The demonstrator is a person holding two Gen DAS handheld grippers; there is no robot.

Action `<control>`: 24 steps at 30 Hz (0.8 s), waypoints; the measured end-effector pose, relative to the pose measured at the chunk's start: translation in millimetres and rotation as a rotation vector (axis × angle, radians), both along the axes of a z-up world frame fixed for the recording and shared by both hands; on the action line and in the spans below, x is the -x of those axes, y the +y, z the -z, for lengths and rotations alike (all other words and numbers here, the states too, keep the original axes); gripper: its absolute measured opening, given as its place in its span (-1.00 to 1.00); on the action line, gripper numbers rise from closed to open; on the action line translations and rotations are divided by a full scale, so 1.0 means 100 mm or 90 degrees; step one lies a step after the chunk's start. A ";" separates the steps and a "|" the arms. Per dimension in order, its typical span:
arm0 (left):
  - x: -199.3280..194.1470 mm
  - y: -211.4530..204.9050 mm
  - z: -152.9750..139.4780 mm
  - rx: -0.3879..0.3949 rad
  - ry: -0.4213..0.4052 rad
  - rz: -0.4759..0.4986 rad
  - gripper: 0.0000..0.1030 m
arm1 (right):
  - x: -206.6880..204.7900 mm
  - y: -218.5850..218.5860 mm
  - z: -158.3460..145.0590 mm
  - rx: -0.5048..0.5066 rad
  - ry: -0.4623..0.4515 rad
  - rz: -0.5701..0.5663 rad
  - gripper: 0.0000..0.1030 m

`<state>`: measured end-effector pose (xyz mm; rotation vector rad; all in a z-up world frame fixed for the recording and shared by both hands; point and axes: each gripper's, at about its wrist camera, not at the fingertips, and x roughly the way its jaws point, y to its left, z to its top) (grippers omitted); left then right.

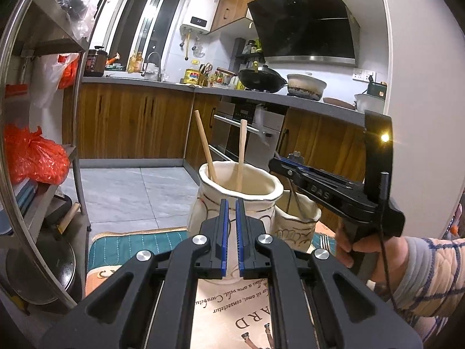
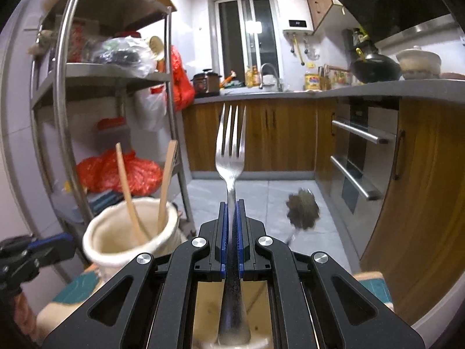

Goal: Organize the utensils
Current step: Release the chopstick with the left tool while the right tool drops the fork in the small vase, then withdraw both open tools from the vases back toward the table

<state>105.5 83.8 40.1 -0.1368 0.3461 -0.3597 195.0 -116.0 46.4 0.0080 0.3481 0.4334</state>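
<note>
My right gripper (image 2: 231,203) is shut on a silver fork (image 2: 230,148), tines pointing up, handle running back between the pads. A large cream ceramic jar (image 2: 128,238) with two wooden utensils (image 2: 128,192) stands low on its left. In the left wrist view my left gripper (image 1: 229,203) is nearly closed and empty, right in front of the same jar (image 1: 232,203) with its wooden utensils (image 1: 241,154). A smaller cream jar (image 1: 296,226) stands just right of it. The right gripper (image 1: 319,180) hovers above that smaller jar.
The jars stand on a printed mat (image 1: 232,305) with a teal edge. A steel shelf rack (image 2: 116,87) with red bags is at the left. Wooden cabinets and an oven (image 2: 357,157) are ahead. A round brush-like object (image 2: 302,209) shows blurred beyond the fork.
</note>
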 end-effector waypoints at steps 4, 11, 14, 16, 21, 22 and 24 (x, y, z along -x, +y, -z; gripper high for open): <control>0.03 -0.02 0.00 -0.006 0.002 -0.001 -0.91 | 0.08 -0.07 0.05 -0.002 0.034 -0.012 -0.87; 0.02 -0.11 0.03 -0.029 0.039 -0.012 -0.89 | 0.12 -0.08 0.20 0.026 0.087 -0.008 -0.87; 0.05 -0.12 0.03 -0.034 0.049 -0.020 -0.88 | 0.17 -0.10 0.17 0.023 0.092 -0.002 -0.78; 0.08 -0.12 0.02 -0.036 0.053 -0.023 -0.86 | 0.25 -0.14 0.13 0.019 0.088 -0.001 -0.48; 0.23 -0.17 -0.05 -0.033 0.048 -0.031 -0.41 | 0.46 -0.29 0.02 0.005 0.083 0.007 -0.32; 0.26 -0.18 -0.06 -0.035 0.048 -0.031 -0.38 | 0.50 -0.33 0.00 -0.001 0.084 0.010 -0.23; 0.33 -0.22 -0.08 -0.046 0.043 -0.033 -0.22 | 0.62 -0.45 -0.04 -0.020 0.090 0.016 -0.08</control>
